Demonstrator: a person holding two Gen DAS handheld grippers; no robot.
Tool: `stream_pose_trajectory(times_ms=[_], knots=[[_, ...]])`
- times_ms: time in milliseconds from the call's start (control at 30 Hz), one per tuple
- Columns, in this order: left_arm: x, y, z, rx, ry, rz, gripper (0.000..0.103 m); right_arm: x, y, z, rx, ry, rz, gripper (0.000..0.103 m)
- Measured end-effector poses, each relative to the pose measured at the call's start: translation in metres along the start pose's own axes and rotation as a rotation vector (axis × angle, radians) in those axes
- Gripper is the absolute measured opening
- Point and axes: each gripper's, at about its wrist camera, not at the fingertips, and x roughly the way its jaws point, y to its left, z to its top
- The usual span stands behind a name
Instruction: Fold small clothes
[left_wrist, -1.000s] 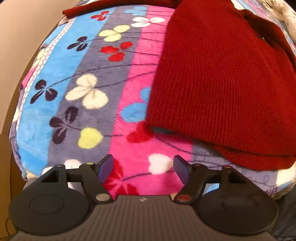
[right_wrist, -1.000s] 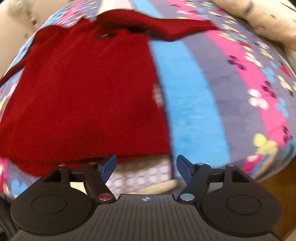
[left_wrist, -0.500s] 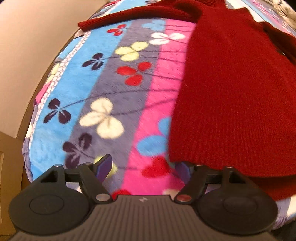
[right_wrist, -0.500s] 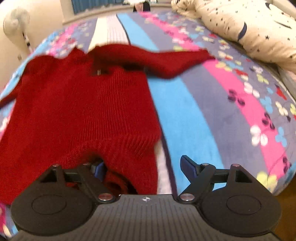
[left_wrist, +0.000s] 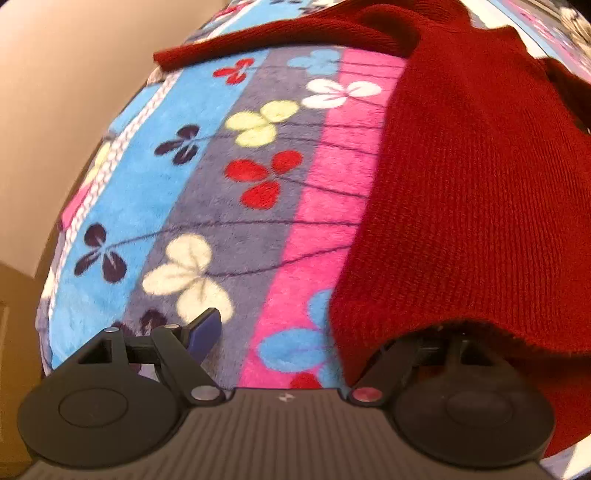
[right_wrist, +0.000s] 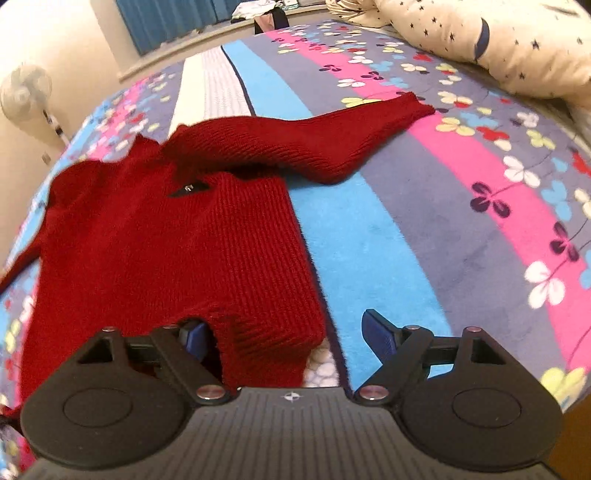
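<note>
Red knit sweater (right_wrist: 177, 251) lies flat on the striped floral blanket (right_wrist: 388, 258). Left gripper (left_wrist: 295, 332) jaws opening, right gripper (right_wrist: 284, 336) jaws apart; its hem lies between both, unclamped.

A home bedroom. A bed covered by a striped, flower-printed fleece blanket (right_wrist: 424, 236) fills the view; a star-patterned duvet (right_wrist: 517, 40) lies bunched at 1 o'clock, blue curtains (right_wrist: 173, 18) hang at 11 o'clock, and a white pedestal fan (right_wrist: 26, 92) stands at 10 o'clock.
</note>
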Motion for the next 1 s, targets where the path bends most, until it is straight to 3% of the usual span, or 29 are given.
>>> stream_pose_trajectory(times_ms=[100, 200, 267, 300, 333, 367, 467, 700, 733, 833, 900, 1000], knots=[[-0.001, -0.003, -0.004, 0.012, -0.025, 0.010, 0.082, 0.005, -0.003, -0.007, 0.014, 0.014, 0.024, 0.083], [-0.003, 0.003, -0.005, -0.024, -0.014, -0.026, 0.081, 0.017, -0.005, -0.024, 0.035, 0.101, 0.041, 0.083], [-0.004, 0.006, -0.006, -0.034, -0.012, -0.068, 0.064, 0.027, -0.009, -0.041, 0.084, 0.155, 0.058, 0.080], [-0.007, 0.006, -0.006, -0.026, -0.018, -0.087, 0.036, 0.031, -0.013, -0.050, 0.126, 0.172, 0.057, 0.060], [-0.011, 0.005, -0.006, -0.019, -0.026, -0.104, 0.011, 0.036, -0.020, -0.060, 0.187, 0.185, 0.055, 0.025], [-0.017, 0.003, -0.006, -0.010, -0.046, -0.096, 0.006, 0.039, -0.027, -0.067, 0.246, 0.204, 0.070, 0.022], [-0.043, -0.004, -0.005, 0.040, -0.132, -0.042, 0.004, 0.025, -0.037, -0.073, 0.321, 0.157, 0.104, 0.016], [-0.110, 0.031, -0.017, 0.023, -0.278, -0.063, 0.004, -0.067, -0.030, -0.046, 0.162, -0.039, 0.169, 0.010], [-0.116, 0.037, -0.020, 0.022, -0.296, -0.057, 0.004, -0.081, -0.030, -0.043, 0.135, -0.060, 0.177, 0.004], [-0.108, 0.043, -0.023, 0.048, -0.277, -0.059, 0.004, -0.105, -0.036, -0.038, 0.047, -0.137, 0.132, 0.001], [-0.089, 0.039, -0.028, 0.086, -0.241, -0.053, 0.004, -0.090, -0.039, -0.041, 0.013, -0.107, 0.036, 0.000], [-0.070, 0.027, -0.032, 0.120, -0.211, -0.005, 0.005, -0.053, -0.051, -0.057, 0.071, -0.010, -0.003, 0.000]])
